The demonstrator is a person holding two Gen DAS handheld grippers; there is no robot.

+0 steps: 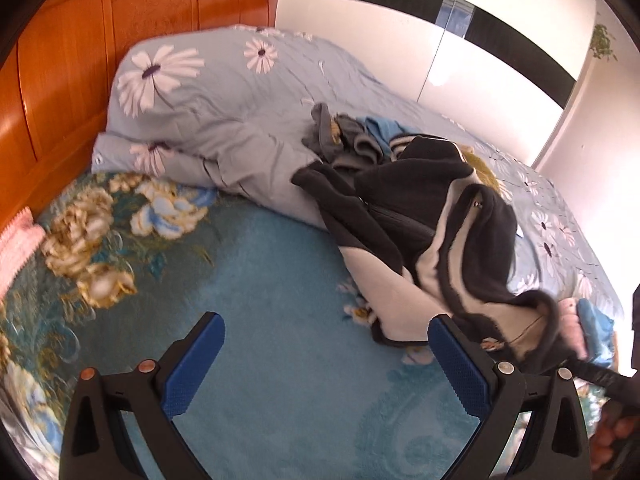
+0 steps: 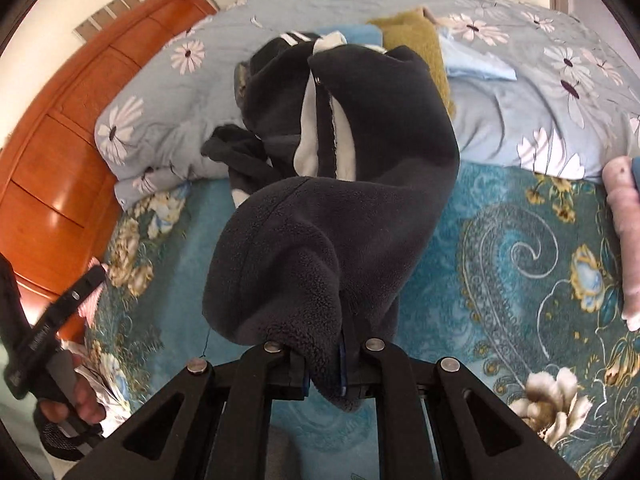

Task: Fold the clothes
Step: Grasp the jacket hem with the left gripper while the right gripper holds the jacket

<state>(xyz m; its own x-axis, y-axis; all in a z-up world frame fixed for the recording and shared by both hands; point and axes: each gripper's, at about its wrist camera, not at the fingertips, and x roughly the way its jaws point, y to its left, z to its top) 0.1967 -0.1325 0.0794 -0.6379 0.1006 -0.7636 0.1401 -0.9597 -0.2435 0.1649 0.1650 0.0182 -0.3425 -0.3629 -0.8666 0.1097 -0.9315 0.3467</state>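
My right gripper (image 2: 326, 376) is clamped tight on a fold of the dark grey fleece jacket with a cream lining and a zip (image 2: 344, 184), the fabric bunched between the blue pads and spilling over both fingers toward the camera. From that pinch the jacket runs away from me across the teal plush blanket with gold and blue flowers (image 2: 500, 240) and up onto the pale blue quilt printed with white daisies (image 2: 520, 92), where its far end lies rumpled and open so the lining shows. My left gripper (image 1: 326, 360) stands wide open with nothing between its blue ribbed pads (image 1: 188, 372), hovering over a bare stretch of the teal blanket, the jacket just beside its right finger. In the left wrist view, the jacket's hem rises toward the right edge of the frame, where the other tool takes it. Behind the jacket, on the quilt, lies a heap of other clothes: a grey garment (image 1: 340, 136), a light blue one (image 1: 380, 128) and an olive-yellow fuzzy one (image 2: 416, 40). An orange wooden headboard (image 1: 80, 80) closes the bed on the left, and a pink rolled cloth (image 2: 624, 240) lies at the blanket's right edge.
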